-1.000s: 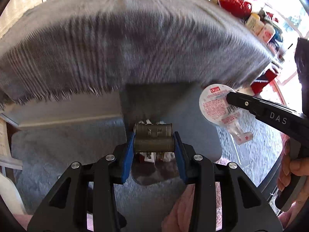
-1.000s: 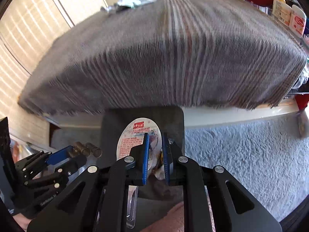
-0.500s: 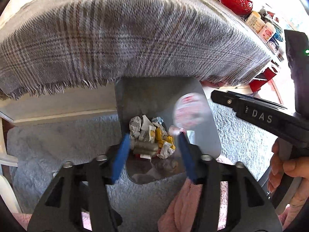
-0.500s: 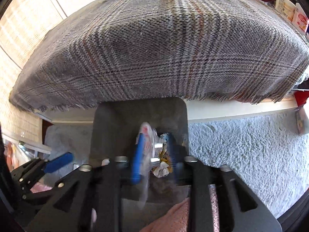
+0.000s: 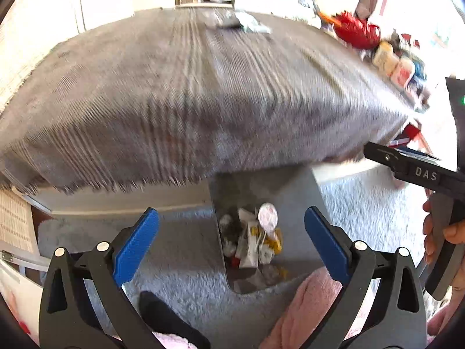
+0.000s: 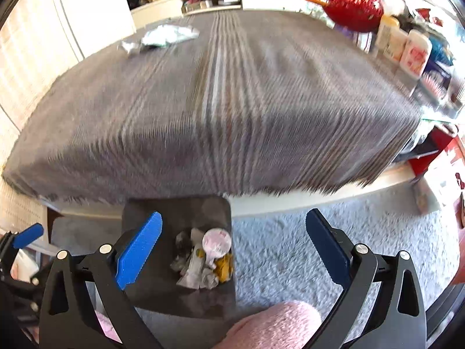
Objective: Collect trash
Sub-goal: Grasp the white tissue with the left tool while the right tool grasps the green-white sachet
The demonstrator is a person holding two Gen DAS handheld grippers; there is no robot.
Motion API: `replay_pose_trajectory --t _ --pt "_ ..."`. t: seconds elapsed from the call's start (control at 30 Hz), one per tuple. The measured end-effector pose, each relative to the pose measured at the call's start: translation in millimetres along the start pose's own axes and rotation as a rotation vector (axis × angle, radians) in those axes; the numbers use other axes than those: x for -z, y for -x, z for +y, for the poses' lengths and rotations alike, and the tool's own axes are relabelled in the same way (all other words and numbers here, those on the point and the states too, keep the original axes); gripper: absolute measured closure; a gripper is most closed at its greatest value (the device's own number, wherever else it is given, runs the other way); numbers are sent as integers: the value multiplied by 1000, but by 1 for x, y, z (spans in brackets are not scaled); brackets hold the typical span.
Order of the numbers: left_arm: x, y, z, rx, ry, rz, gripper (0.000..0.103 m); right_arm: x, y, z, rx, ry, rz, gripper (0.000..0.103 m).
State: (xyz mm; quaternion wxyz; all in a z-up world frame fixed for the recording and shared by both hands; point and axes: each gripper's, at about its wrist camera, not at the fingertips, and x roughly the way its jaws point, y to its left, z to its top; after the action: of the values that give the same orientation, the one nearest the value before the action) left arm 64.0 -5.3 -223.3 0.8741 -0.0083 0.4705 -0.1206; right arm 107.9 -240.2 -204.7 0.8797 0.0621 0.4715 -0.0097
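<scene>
Now both tools (image 5: 232,234) (image 6: 234,240) emptied, trash (image 5: 252,240) binned.

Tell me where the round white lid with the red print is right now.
The round lid lies atop the trash pile inside the grey bin on the carpet, below the table's near edge, in both wrist views.

"DAS" in white letters stands on the black right claw's (image 5: 375,152) arm.
</scene>
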Motion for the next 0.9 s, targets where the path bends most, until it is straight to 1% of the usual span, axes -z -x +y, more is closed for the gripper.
replay_pose_trajectory --t 0.1,0.2,0.37,0.43,0.6,0.77,0.9 --pt "-18 14 8 4 21 -34 8 -15 10 -1 -12 5 -27 3" --pt "-41 24 18 -21 24 -69 8 -33 18 4 -17 27 -52 3" --pt "-77 24 37 -60 31 -102 8 -66 18 13 -24 56 -78 3" --pt "-91 19 44 -79 29 -115 8 -79 13 16 -36 51 -78 3" --pt "-127 2 52 -91 4 -121 8 -114 1 34 -55 71 -101 3" --pt "-155 -20 49 -104 -46 -122 8 -152 -26 49 -73 63 -103 3" --pt "-174 -38 49 -100 -46 -122 8 -182 -52 55 -93 33 -87 3"
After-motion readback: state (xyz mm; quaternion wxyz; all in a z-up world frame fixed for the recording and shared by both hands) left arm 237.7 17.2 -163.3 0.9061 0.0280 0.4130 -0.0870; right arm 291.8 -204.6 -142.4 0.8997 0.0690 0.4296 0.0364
